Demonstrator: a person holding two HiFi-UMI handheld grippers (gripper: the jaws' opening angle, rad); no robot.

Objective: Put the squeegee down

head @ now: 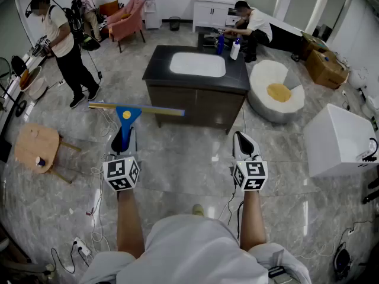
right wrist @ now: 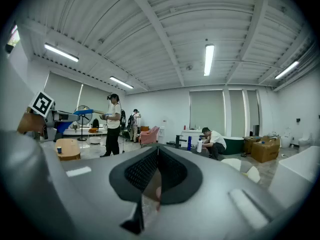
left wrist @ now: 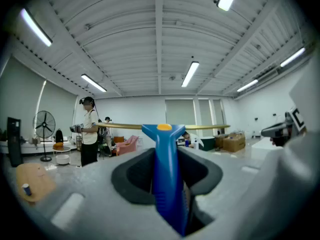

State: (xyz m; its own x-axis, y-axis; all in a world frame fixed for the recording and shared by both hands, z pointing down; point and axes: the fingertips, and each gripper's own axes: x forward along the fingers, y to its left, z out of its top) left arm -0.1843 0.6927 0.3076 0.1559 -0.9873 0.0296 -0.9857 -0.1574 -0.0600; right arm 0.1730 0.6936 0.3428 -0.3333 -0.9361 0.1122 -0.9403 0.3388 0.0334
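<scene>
Gripping the handle of the blue plastic squeegee (head: 127,113) firmly between its two pads, the left tool (head: 124,134) holds it out level in the air above the grey marble floor (head: 177,165). The squeegee's long yellow-edged blade runs crosswise at the far end of the handle, near the front of the dark cabinet with a white basin set in its top (head: 195,105), and in the head view it touches neither cabinet nor floor. The right tool (head: 241,137) hangs level beside the left one, well apart from it, its jaws drawn together with nothing between them.
</scene>
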